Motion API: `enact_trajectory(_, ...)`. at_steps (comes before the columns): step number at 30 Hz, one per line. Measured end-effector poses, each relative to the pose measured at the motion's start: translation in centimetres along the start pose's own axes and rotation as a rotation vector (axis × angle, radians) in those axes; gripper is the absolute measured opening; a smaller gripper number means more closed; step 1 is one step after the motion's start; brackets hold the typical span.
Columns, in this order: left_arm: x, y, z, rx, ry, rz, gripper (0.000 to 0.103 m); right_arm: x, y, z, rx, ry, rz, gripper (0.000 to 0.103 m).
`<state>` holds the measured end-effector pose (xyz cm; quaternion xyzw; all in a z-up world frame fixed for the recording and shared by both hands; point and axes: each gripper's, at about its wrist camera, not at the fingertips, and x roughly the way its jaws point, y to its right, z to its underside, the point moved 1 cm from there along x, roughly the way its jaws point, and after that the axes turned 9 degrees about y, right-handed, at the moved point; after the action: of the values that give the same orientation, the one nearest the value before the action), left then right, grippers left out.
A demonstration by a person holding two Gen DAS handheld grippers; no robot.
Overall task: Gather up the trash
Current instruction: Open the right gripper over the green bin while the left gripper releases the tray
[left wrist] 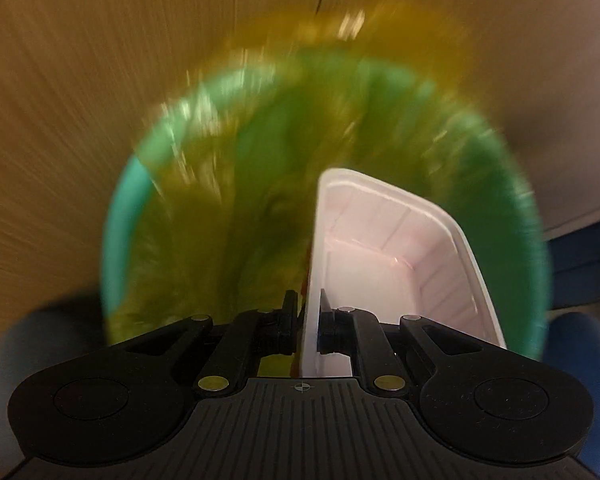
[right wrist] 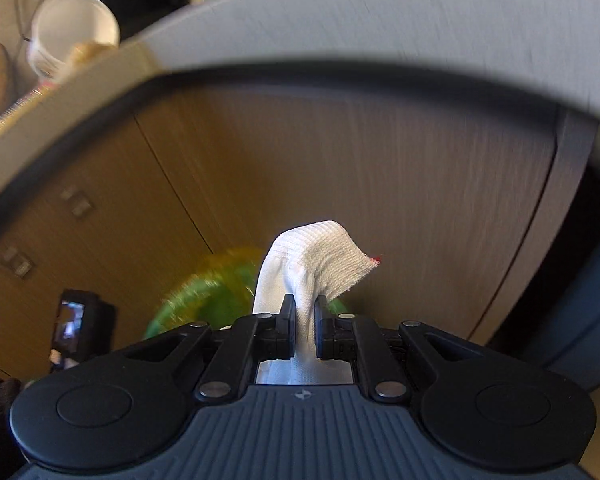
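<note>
In the left wrist view my left gripper (left wrist: 308, 304) is shut on the rim of a white plastic tray (left wrist: 396, 264), held on edge. It points steeply down over a green bin lined with a yellowish bag (left wrist: 236, 216), which is blurred by motion. My right gripper (right wrist: 304, 312) is shut on a white cloth sock with a red mark at its tip (right wrist: 320, 268). The sock folds over above the fingers. Part of the green bin (right wrist: 204, 300) shows low and to the left of the right gripper.
Wooden cabinet doors (right wrist: 340, 184) stand behind the bin. A grey tabletop edge (right wrist: 340, 28) arches overhead, with a white bowl (right wrist: 72, 32) on it at upper left. A blue chair (left wrist: 580, 344) sits at the right, and a small dark device with a screen (right wrist: 76, 324) at lower left.
</note>
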<state>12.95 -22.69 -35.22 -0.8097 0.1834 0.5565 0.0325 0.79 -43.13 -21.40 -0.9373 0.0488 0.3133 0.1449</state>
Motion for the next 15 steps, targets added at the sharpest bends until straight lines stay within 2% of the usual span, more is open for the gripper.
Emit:
enact_trajectory(6,6.6,1.1,-0.4,0.011,-0.090,-0.092,0.013,3.8,0.7,1.8,0.013,-0.089,0.011,0.009)
enact_trajectory(11,11.9,-0.4,0.8,-0.103,-0.174,-0.053,0.018,6.0,0.5,2.3,0.011,-0.142,0.014,0.009)
enact_trajectory(13,12.9,-1.4,0.9,-0.179,-0.205,-0.041,0.018,6.6,0.4,2.6,0.005,-0.166,0.015,0.009)
enact_trajectory(15,12.6,-2.3,0.5,-0.215,-0.197,-0.001,0.019,7.1,0.3,3.0,-0.006,-0.192,0.019,0.009)
